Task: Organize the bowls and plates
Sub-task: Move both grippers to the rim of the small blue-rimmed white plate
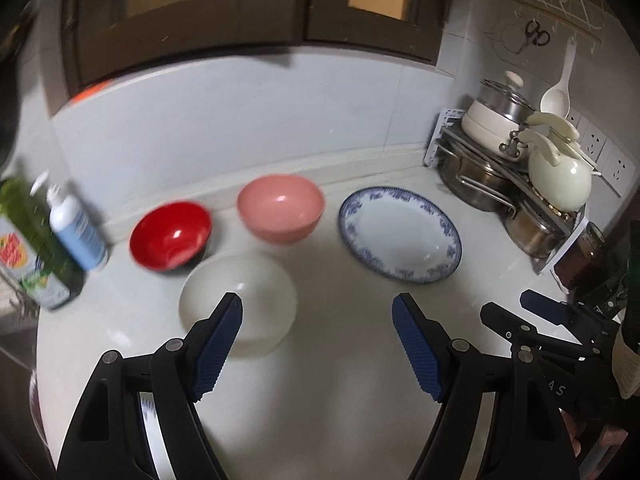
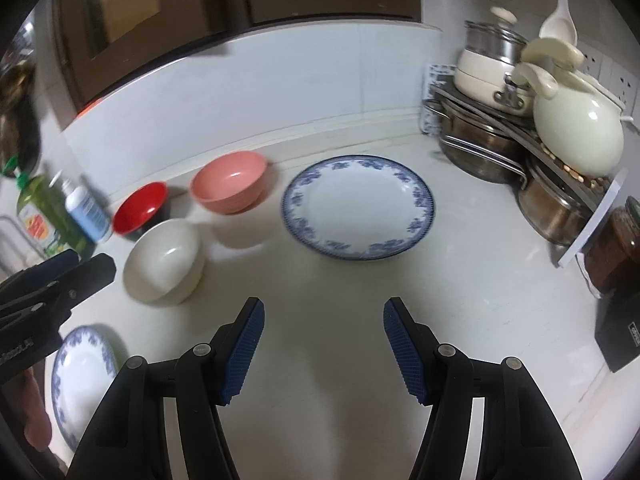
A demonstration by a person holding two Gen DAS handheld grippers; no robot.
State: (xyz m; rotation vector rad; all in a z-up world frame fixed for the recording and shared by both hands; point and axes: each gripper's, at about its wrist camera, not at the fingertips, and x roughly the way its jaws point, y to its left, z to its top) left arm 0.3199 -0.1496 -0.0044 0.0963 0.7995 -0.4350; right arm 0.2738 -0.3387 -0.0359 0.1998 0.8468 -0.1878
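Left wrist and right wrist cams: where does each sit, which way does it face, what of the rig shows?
Left wrist: on the left gripper, angled down at the white bowl; own open fingers, right gripper at right edge.
Right wrist: on the right gripper, angled down at the large blue-rimmed plate; own open fingers, left gripper at left edge.
Shared: counter, red bowl, pink bowl.

A broad stretch of bare white countertop (image 2: 320,360) lies open below the two grippers, with nothing standing on it. Ahead, the blue-rimmed white plate (image 2: 358,206) lies flat and low, with clear counter all round. To its left the pink plastic bowl (image 2: 229,182), glossy red bowl (image 2: 140,206) and white ceramic bowl (image 2: 164,260) crowd close together, leaving little gap. Beyond them a white pump bottle (image 2: 86,210) and green bottle (image 2: 44,216) block the left edge. A metal rack of steel pots (image 2: 480,152) and a cream kettle (image 2: 576,132) fill the right corner.
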